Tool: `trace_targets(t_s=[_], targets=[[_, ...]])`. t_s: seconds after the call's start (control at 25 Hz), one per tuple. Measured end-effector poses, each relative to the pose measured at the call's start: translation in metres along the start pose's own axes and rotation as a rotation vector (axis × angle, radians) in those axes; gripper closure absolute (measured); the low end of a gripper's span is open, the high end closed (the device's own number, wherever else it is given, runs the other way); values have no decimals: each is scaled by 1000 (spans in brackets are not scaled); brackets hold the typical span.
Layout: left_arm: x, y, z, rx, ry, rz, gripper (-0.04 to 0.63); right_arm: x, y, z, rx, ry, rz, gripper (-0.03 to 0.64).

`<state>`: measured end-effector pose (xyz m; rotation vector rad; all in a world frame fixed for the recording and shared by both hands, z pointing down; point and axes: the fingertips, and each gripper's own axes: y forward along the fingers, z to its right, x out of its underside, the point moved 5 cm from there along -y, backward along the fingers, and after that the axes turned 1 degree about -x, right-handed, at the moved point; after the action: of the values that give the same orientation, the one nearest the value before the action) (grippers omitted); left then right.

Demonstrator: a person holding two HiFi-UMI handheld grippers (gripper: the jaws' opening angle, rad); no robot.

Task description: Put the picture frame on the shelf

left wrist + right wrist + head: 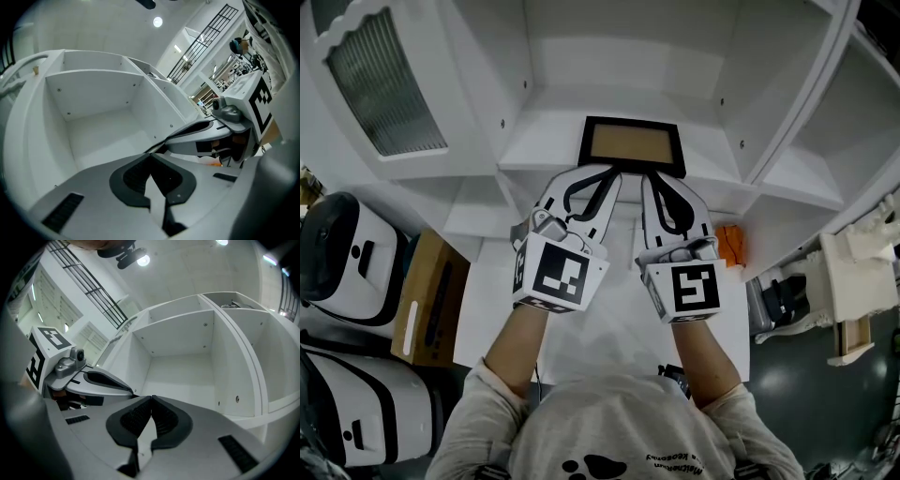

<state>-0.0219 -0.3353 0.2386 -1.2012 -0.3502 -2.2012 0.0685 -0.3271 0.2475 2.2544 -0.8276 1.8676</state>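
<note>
Shelf unit [546,141]: white, open compartments. Both gripper views look into bare white bays showing only walls and back panel.
Picture frame [633,145]: on the middle shelf board, just beyond both sets of fingertips, near edge right at them. Contact not clear. Dark border, tan panel facing up toward the head view. Flat or leaned back, cannot tell. Not in sight in either gripper view.
Left gripper [613,172]: fingers clenched, pads pressed together, nothing between them. Tips aimed at the left part of the frame's near edge.
Right gripper [646,177]: fingers likewise clenched pad to pad, empty. Tips at the near edge, just beside the left gripper's.
Task status (judged): frame looks placed on the shelf; neither gripper holds it.
Weight (judged): light, thin-sectioned; one gripper could carry it.
Stiffness (judged): rigid border, no flex. Panel may be glazed, cannot tell, so treat as fragile.
Surface (judged): smooth finish, likely slick against the ribbed pads. Would pivot if pinched at a single corner.
Where to take hold: across a border rail, mid-length on the near or a side rail, pads on front and back faces, off the panel.
Risk: a nudge from clenched tips could slide the frame deeper, or tip it if it leans.
Surroundings: cardboard box [431,298] on the floor, well behind the left fingers. Orange object [728,244] beside the right gripper's body.
</note>
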Motion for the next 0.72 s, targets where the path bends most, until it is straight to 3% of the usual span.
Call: trace_targets(t_s=[0.56,0.72], targets=[[3,16,-3,6,-13,14,575,5,11,12,25,-4,3,583],[6,16,-4,2,-51,39,575,6,11,12,30,-10,3,583]])
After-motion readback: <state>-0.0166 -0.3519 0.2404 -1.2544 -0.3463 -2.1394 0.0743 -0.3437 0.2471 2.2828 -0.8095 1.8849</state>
